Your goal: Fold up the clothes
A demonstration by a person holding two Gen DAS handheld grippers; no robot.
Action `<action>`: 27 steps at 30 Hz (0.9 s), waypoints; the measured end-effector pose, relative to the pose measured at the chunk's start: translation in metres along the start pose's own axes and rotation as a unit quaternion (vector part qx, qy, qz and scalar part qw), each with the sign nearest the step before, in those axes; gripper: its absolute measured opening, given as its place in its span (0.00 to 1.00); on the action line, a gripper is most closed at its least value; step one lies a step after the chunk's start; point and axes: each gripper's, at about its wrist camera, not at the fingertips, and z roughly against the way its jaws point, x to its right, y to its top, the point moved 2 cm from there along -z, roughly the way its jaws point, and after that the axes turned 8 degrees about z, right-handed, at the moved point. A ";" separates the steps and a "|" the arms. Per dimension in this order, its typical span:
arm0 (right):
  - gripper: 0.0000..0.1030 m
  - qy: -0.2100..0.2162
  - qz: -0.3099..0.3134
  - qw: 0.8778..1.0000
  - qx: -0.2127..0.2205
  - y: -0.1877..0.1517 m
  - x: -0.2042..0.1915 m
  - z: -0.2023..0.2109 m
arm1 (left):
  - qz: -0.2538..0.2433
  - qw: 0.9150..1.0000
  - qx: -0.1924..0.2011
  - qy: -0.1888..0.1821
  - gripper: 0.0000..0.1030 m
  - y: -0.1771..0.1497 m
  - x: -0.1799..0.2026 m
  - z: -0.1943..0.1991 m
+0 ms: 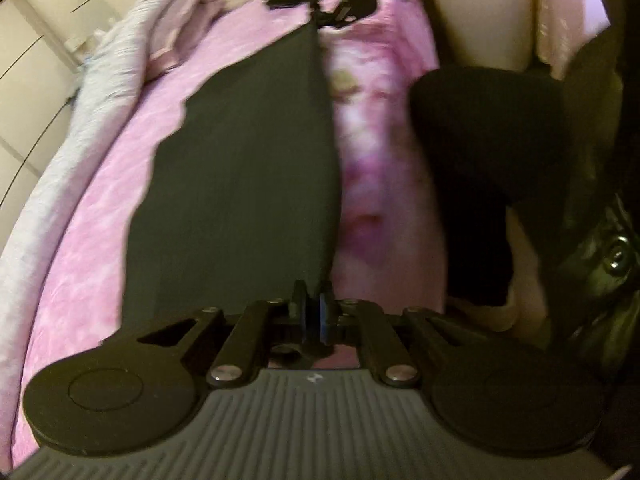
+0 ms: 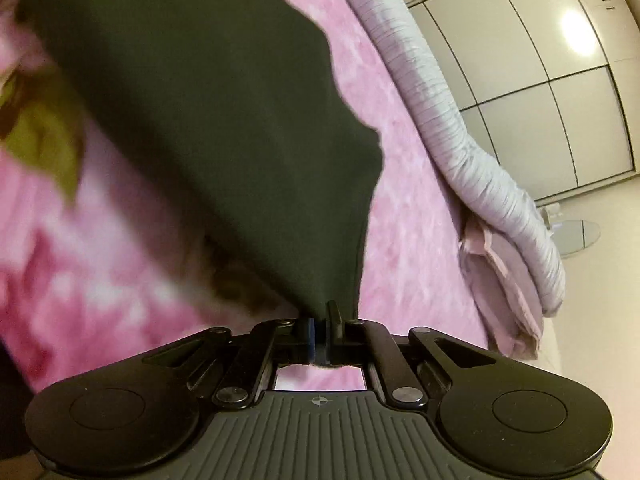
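A dark green-black garment is stretched in the air above a pink bedspread. My left gripper is shut on one end of it. At the far end of the cloth in the left wrist view, my right gripper pinches the other end. In the right wrist view the same garment hangs from my right gripper, which is shut on its edge, over the pink bedspread.
A rolled grey quilt and a pink pillow lie along the bed's edge. A white wardrobe stands beyond. A person's dark clothing is at the right of the left wrist view.
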 end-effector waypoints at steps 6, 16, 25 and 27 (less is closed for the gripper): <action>0.09 -0.026 -0.044 0.996 -0.069 -0.014 -0.003 0.019 | 0.034 0.999 -0.009 -0.008 0.10 -0.025 -0.010 0.023; 0.50 0.042 -0.125 0.986 0.102 0.078 -0.033 0.125 | 0.033 0.996 0.008 0.086 0.32 -0.044 -0.068 0.029; 0.50 0.170 -0.219 0.936 0.216 0.187 -0.051 0.150 | 0.137 0.990 0.016 0.029 0.32 -0.023 -0.101 -0.033; 0.50 0.191 -0.201 0.937 0.212 0.200 -0.067 0.154 | 0.130 0.991 -0.002 0.041 0.32 -0.034 -0.098 -0.040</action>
